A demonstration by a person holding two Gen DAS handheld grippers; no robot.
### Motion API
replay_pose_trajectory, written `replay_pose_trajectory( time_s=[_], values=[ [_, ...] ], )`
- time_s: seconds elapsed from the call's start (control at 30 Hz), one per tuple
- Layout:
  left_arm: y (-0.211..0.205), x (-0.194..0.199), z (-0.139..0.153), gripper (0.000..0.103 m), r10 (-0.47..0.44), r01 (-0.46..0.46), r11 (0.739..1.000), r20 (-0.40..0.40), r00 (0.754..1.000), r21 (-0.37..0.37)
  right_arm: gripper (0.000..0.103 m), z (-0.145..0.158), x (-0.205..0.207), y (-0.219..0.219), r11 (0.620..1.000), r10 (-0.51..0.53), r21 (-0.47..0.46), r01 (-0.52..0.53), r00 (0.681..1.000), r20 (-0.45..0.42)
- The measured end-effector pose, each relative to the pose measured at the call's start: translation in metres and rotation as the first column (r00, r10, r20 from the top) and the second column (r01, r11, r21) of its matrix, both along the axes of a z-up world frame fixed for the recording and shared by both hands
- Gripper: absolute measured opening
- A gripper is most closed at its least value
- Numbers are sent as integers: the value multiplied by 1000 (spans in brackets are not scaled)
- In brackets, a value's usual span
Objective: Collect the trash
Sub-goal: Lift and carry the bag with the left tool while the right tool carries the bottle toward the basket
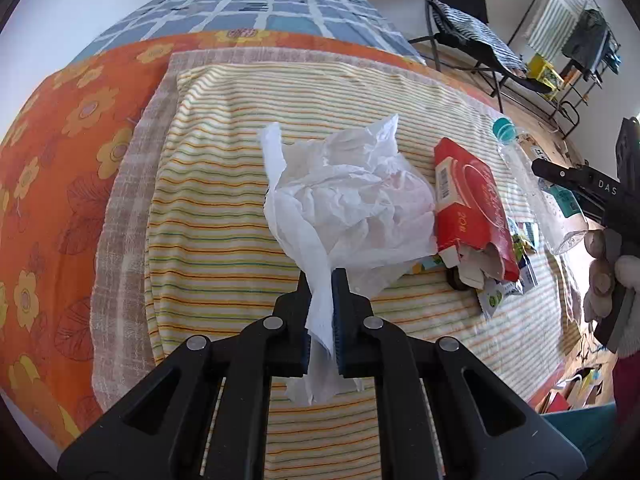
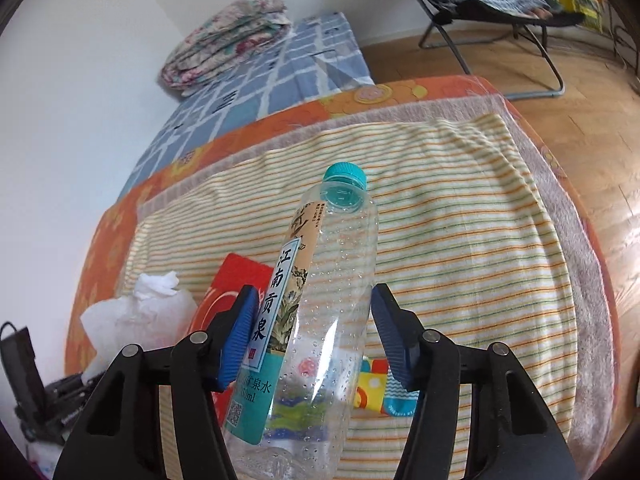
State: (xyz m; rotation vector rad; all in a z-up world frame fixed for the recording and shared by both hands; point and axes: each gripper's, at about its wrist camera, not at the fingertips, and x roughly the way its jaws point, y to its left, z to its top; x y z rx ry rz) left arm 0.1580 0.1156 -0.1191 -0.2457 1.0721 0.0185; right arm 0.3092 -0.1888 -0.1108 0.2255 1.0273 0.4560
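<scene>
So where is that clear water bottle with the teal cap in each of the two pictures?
Left wrist view: the water bottle lies at the right edge, just right of the red box.
Right wrist view: the bottle fills the centre, between the right gripper's fingers.
Shared landmark: the red box, beside the white plastic bag.

A bed is covered by a striped towel (image 1: 248,168) laid over an orange floral sheet (image 1: 60,152) and a blue checked sheet (image 2: 256,92). A folded quilt (image 2: 232,40) is stacked against the white wall (image 2: 72,80). A black folding chair (image 2: 500,8) is set on sunlit wooden flooring (image 2: 600,140)
</scene>
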Motion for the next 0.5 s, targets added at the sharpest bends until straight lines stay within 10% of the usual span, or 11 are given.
replay_pose_trajectory(
  time_s=[0.1, 0.2, 0.5],
  values=[
    [8, 5, -9, 14, 0, -6, 995, -60, 998, -98, 58, 3, -5, 1, 1000, 8, -8, -8, 1000, 12],
    [18, 11, -17, 58, 52, -66, 985, -94, 994, -162, 58, 5, -7, 3, 1000, 14, -13, -14, 1000, 22],
    [16, 44, -27, 61, 117, -136, 973, -111, 987, -185, 58, 5, -12, 1, 999, 28, -19, -27, 999, 28]
  ],
)
